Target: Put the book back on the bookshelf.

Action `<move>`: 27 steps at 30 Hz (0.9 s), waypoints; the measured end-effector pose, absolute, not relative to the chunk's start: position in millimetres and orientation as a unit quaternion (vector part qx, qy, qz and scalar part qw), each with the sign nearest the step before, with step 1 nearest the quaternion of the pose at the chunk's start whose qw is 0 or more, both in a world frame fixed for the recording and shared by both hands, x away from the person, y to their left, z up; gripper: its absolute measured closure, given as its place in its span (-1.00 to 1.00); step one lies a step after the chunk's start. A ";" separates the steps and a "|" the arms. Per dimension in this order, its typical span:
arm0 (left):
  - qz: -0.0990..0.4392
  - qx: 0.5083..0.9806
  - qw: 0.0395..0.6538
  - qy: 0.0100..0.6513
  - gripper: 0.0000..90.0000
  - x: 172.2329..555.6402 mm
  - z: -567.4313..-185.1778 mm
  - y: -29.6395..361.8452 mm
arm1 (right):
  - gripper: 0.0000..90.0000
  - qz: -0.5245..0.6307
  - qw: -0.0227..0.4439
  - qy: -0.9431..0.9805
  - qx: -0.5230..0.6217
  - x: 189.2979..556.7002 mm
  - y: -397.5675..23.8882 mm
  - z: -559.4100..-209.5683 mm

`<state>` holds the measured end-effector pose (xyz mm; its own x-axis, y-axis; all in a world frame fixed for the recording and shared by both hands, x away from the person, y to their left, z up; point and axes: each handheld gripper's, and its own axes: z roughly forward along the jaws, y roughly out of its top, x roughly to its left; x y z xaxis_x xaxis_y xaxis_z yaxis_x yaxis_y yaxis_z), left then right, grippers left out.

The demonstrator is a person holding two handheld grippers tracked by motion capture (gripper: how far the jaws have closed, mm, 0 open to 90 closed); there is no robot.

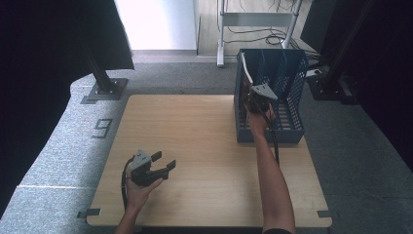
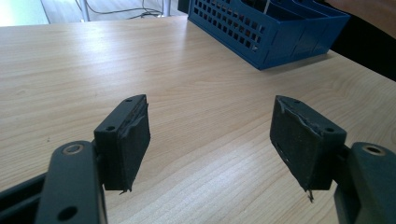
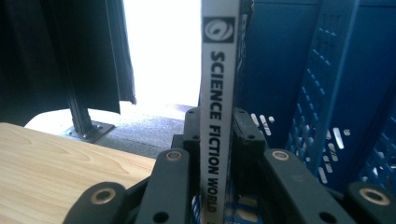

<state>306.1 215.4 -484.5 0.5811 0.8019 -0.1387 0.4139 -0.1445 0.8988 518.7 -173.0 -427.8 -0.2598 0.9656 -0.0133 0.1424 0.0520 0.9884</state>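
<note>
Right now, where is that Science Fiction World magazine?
The magazine stands upright, its spine pinched in the right claw, at the left end of the blue file rack on the table's far right corner.

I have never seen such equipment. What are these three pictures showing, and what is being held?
A person sits at a wooden table and holds a hand tool with two fingers in each hand. The high view looks down from above; the other two cameras ride on the tools. The left gripper hovers over the table, open and holding nothing. The right gripper is closed on the spine of a thin magazine reading "Science Fiction World", held upright at the blue file rack on the table.
</note>
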 end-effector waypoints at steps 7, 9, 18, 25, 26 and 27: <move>0.194 0.731 0.505 0.416 -0.36 306.1 -484.2 217.5 | 0.56 0.516 0.390 0.617 0.448 516.7 -169.4 -427.4; 0.194 0.731 0.505 0.416 -0.36 305.7 -484.2 217.1 | 0.52 0.517 0.380 0.623 0.447 515.2 -170.8 -426.4; 0.193 0.732 0.507 0.412 -0.36 304.5 -482.1 216.7 | 0.34 0.518 0.368 0.635 0.439 505.9 -174.0 -419.7; 0.195 0.732 0.507 0.411 -0.36 303.8 -481.5 216.7 | 0.24 0.515 0.373 0.632 0.443 502.4 -175.9 -420.9; 0.195 0.732 0.507 0.411 -0.37 303.8 -481.6 216.4 | 0.21 0.515 0.375 0.630 0.444 501.8 -176.4 -421.7; 0.195 0.732 0.507 0.410 -0.37 303.8 -481.7 216.1 | 0.20 0.515 0.373 0.629 0.447 501.4 -177.1 -422.4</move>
